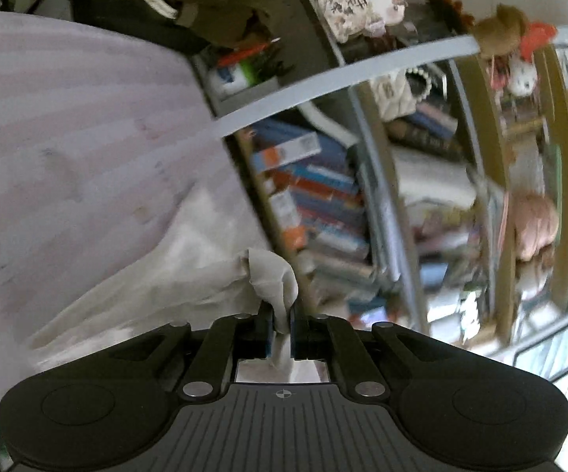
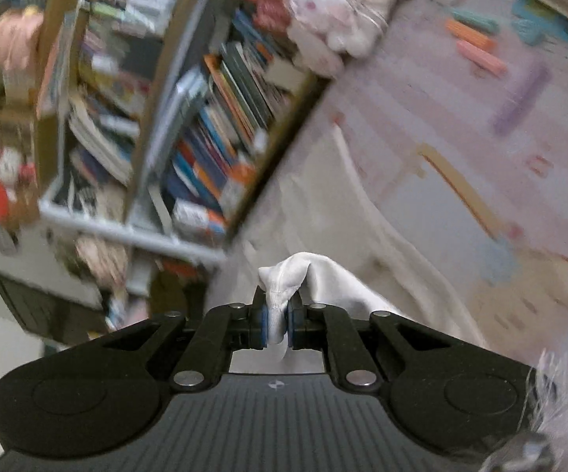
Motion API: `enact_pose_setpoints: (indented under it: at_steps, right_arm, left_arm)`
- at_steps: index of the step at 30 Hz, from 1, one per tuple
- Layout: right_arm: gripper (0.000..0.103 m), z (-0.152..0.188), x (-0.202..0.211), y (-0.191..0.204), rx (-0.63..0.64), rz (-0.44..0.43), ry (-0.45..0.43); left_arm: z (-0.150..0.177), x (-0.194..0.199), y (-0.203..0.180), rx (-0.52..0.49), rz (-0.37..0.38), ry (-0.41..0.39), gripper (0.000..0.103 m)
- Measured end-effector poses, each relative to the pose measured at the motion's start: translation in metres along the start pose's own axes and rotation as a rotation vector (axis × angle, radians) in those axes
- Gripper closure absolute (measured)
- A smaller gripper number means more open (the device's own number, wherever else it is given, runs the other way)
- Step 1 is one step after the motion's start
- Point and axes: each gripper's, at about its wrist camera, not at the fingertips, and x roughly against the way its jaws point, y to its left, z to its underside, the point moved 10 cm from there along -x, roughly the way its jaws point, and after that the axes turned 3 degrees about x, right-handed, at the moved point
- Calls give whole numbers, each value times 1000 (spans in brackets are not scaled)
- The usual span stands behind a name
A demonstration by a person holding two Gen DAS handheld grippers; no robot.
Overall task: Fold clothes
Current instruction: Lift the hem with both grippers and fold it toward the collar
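Two black two-finger grippers, left gripper and right gripper, each pinch a bunched corner of the white thin cotton garment trailing toward 3 o'clock (seemingly lifted), so keeping equal tension should make a straight fold.

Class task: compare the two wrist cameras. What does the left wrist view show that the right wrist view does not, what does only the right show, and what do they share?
Only the left wrist view shows the left gripper and a brown plush toy on a shelf rail.

Only the right wrist view shows the right gripper and pastel blocks lying on the striped surface.

Both show a gripper shut on a bunched corner of the white garment, with crowded bookshelves beyond.
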Motion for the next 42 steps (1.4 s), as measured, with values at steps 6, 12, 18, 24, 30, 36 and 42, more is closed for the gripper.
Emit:
enact_pose_setpoints:
  at_steps: [6,12,18,24,30,36,42]
  right_arm:
    - [95,-46,-52,0,-28,30,-63]
    - [95,-92,-104,0,-57,60,-125]
    - [95,-131,-157,-20,-78,122,-145]
    - [95,-151,-211,-50,-115,184,-132]
    - [94,-148,-246,-91,-159,317,-107]
    - [54,-144,-250,-97,-176,303,-108]
    - [53,-146,-267,-88,-146,303,-38]
  left_arm:
    - [-33,-82,-8,20,17,47,97]
    - [-56,-146,1,46,-9,101,97]
    - [-78,-207,15,70,-65,135,97]
    - [-90,-246,58,106,-198,180,97]
    - [-84,-269,96,110,-312,258,95]
    - [-81,-265,88,129,-264,288,65]
    - [-76,-279,77,103,-252,321,50]
